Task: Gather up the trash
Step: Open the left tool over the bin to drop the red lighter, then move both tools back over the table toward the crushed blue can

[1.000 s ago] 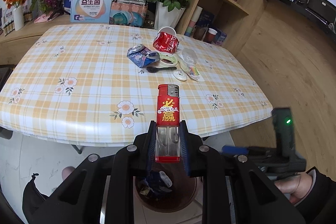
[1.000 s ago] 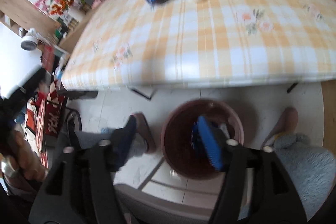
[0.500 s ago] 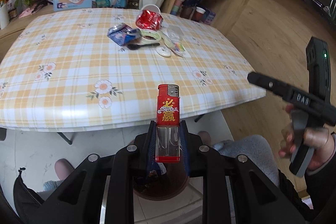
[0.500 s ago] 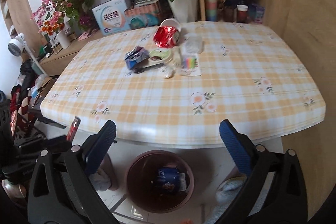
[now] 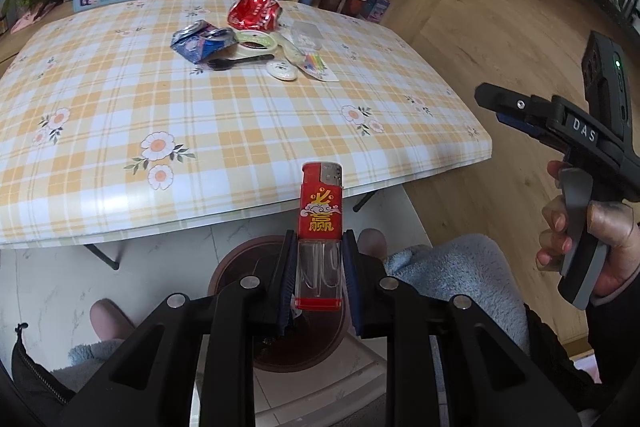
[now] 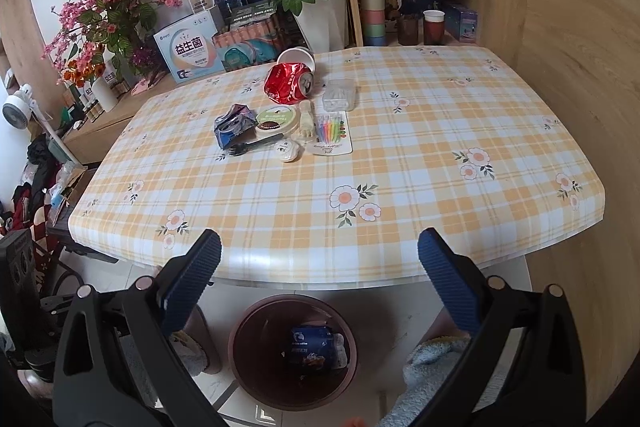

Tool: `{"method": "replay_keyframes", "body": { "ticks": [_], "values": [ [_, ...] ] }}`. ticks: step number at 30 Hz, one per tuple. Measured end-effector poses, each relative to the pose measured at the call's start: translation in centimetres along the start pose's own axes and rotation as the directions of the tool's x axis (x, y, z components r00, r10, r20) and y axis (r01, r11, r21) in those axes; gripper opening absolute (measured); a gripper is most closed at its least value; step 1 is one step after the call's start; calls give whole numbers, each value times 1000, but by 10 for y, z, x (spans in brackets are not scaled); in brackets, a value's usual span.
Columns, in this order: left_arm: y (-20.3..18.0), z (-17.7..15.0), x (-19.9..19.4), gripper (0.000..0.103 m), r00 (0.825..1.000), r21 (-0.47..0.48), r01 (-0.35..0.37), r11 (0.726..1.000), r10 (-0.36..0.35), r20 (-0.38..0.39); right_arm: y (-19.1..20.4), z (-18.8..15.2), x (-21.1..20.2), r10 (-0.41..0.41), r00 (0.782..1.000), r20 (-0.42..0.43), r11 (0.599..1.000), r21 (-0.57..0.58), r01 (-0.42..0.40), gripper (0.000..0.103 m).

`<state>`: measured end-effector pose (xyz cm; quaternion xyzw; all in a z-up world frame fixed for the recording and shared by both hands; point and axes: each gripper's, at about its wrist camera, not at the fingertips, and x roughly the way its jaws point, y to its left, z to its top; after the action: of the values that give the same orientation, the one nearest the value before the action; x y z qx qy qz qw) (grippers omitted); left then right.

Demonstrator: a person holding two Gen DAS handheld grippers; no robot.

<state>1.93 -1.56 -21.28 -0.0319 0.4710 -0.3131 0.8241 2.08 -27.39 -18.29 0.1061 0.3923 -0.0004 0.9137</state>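
A red lighter (image 5: 321, 235) is clamped upright in the left gripper (image 5: 318, 275) at lower centre, above the brown trash bin (image 5: 240, 267). The right gripper (image 6: 320, 279) is spread wide with nothing in it; crushed cans (image 6: 289, 83) are seen mid-table (image 6: 400, 187), in the upper centre.

crushed cans (image 6: 289, 83): 2 | forks (image 6: 254, 143): 1 | lighters (image 5: 321, 219): 1 | bins (image 6: 294, 349): 1 | grippers (image 6: 318, 283): 2
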Motion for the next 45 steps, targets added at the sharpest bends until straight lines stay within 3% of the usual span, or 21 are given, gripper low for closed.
{"method": "replay_keyframes", "body": {
  "ticks": [2, 7, 16, 23, 28, 31, 34, 39, 45],
  "values": [
    [0, 2, -3, 47, 1000, 10, -12, 1000, 12, 20, 2, 0, -1, 15, 1000, -6, 1000, 8, -15, 97],
    [8, 10, -16, 67, 993, -6, -80, 997, 80, 89, 12, 1, 0, 17, 1000, -11, 1000, -15, -17, 97],
    [42, 25, -47, 83, 959, -94, -175, 980, 191, 210, 18, 3, 4, 24, 1000, -12, 999, -28, -24, 97],
    [67, 46, -50, 84, 948, -137, -205, 969, 232, 220, 18, 7, 17, 11, 1000, -20, 998, -61, -13, 97],
    [70, 70, -37, 84, 940, -78, -252, 965, 263, 216, 9, 15, 32, 8, 1000, -12, 998, -54, -9, 97],
    [72, 86, -24, 83, 955, -60, -216, 974, 224, 194, -1, 21, 41, 30, 999, 14, 999, -13, -30, 97],
    [75, 108, -7, 82, 966, -56, -182, 982, 189, 175, -11, 31, 57, 44, 999, -17, 999, 18, -44, 97],
    [79, 148, 38, 79, 968, 17, -221, 975, 217, 128, -18, 44, 88, -5, 998, -57, 1000, -12, 4, 97],
    [98, 190, 104, 65, 972, 54, -233, 971, 231, 45, -34, 61, 125, -8, 993, -118, 1000, 7, 8, 97]
  ]
}}
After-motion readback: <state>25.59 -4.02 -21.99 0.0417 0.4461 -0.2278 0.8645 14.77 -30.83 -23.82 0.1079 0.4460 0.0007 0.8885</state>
